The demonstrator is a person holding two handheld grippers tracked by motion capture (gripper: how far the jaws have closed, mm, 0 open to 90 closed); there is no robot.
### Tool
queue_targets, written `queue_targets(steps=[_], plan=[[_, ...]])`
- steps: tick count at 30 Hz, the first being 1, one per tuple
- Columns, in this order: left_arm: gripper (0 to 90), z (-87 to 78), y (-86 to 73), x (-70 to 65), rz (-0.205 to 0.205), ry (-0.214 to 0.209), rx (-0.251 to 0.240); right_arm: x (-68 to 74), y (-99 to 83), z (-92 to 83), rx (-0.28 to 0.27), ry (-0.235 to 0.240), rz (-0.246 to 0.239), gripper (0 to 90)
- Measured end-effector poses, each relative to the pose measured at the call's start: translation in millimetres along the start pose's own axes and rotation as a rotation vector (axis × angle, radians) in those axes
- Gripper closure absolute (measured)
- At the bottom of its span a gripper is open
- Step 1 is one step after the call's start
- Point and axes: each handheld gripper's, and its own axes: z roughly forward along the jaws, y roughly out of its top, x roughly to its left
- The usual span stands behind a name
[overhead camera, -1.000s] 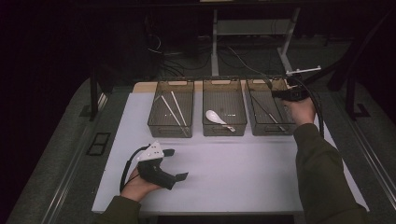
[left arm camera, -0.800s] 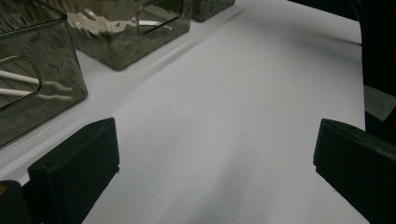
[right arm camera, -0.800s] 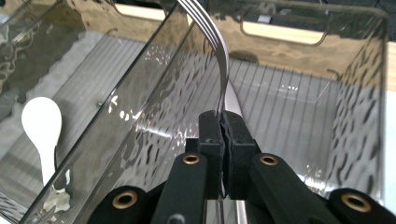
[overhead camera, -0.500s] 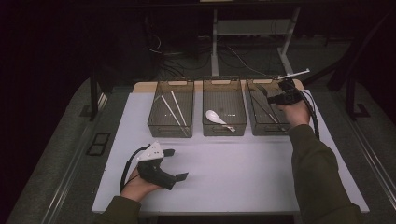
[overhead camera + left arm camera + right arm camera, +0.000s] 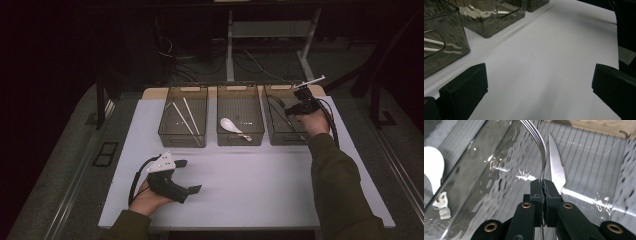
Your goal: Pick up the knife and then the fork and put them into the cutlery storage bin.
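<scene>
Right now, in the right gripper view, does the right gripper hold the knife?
No. The right gripper is shut on the fork; the knife lies behind it on the floor of the bin.

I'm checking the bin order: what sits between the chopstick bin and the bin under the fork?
In the high view, the middle bin with a white spoon.
</scene>
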Motion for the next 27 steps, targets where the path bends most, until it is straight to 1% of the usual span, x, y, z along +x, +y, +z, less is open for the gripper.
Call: queue_targets(steps=[5, 6, 13, 17, 19, 25, 27], plan=[[0.0, 0.1, -0.1, -0.4, -0.003, -0.005, 0.0, 1.5, 0.7, 7.5, 0.032, -0.013, 0.0, 87.2], [0.0, 0.2, -0.1, -0.4, -0.002, -0.005, 0.001, 1.5, 0.9, 9.6, 0.041, -0.01, -0.007, 87.2], [0.0, 0.1, -0.2, 0.6, -0.002, -0.006, -0.002, 2.8, 3.1, 17.7, 0.087, -0.021, -0.007, 87.2], [0.0, 0.0, -0.1, 0.4, -0.003, -0.006, -0.001, 4.3, 4.4, 22.1, 0.111, -0.026, -0.016, 87.2], [0.0, 0.0, 0.0, 0.5, -0.002, -0.007, -0.003, 4.6, 5.2, 23.6, 0.122, -0.03, -0.012, 87.1], [0.0, -0.4, 0.1, 0.7, -0.004, -0.007, -0.006, 3.6, 6.0, 24.9, 0.13, -0.027, -0.006, 85.8], [0.0, -0.4, 0.1, 0.3, -0.004, -0.006, -0.006, 2.9, 6.0, 24.8, 0.124, -0.023, -0.003, 82.5]])
